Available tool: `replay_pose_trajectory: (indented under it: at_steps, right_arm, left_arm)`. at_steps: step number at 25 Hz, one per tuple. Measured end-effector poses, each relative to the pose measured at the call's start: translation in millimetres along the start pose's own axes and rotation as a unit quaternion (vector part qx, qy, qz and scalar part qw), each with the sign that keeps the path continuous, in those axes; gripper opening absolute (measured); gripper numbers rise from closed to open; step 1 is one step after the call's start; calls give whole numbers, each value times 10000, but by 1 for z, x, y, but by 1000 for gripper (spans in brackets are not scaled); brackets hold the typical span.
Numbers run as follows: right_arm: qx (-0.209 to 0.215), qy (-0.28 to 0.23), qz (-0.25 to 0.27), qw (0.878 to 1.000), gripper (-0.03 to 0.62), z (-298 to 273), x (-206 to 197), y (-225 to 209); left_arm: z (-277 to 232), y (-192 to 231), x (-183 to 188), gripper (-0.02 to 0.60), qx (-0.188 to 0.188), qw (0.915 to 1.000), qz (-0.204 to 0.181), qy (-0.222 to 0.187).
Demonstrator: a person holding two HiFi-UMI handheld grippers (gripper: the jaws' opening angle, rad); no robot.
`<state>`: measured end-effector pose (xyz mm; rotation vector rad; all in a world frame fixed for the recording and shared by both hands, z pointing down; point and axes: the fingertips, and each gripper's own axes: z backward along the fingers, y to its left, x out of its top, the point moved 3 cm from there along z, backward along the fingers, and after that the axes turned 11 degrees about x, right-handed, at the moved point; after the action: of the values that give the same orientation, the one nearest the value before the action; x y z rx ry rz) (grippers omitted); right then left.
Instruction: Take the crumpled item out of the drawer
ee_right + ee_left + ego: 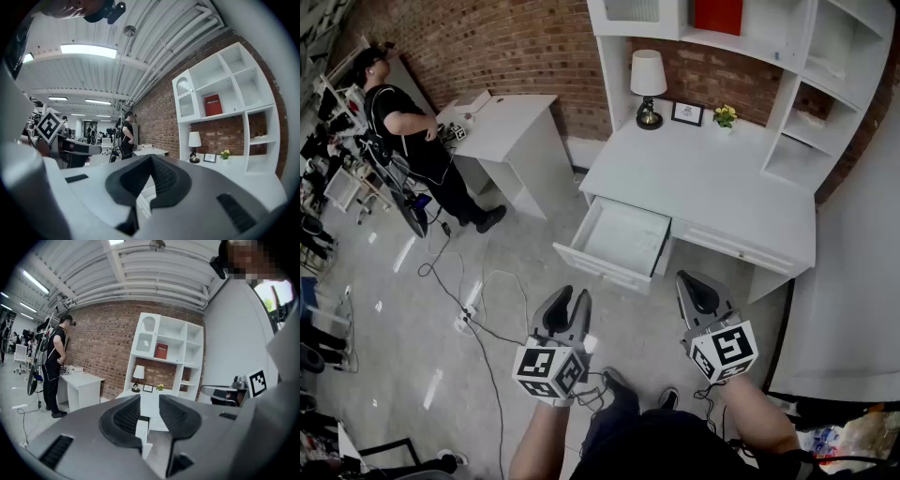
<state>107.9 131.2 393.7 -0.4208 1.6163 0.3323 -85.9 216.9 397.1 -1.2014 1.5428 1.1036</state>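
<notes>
Drawer [602,268] stands pulled out from the front edge of the table [703,178], toward its left end. Visible inside is plain white; the crumpled item cannot be made out in any view, so its position relative to either tool cannot be told.

Left tool [576,296]: jaws apart, nothing pressed between the pads. It is held over the floor [487,309], short of the drawer front.

Right tool [689,281]: jaws together, empty. It is just off the drawer's right front corner, not touching.

The drawer [623,239] juts from the desk [703,178]; lamp [648,84] behind (frame [687,113] beside it).
</notes>
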Motion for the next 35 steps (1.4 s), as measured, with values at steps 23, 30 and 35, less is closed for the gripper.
replay_pose_trajectory:
  at_steps: [23,30,35]
  right_arm:
    - [-557,-458,208,9972,160,24,41,-28]
    - [-1057,-390,163,9935,173,-6,40,-32]
    - [-1597,-256,516,9855,173,-25,50,-19]
  left_arm:
    - [5,-7,55,168,72,9948,-538,-865]
    - [-31,29,58,209,-389,9941,-538,-855]
    - [-50,64,59,209,-660,9946,-380,-711]
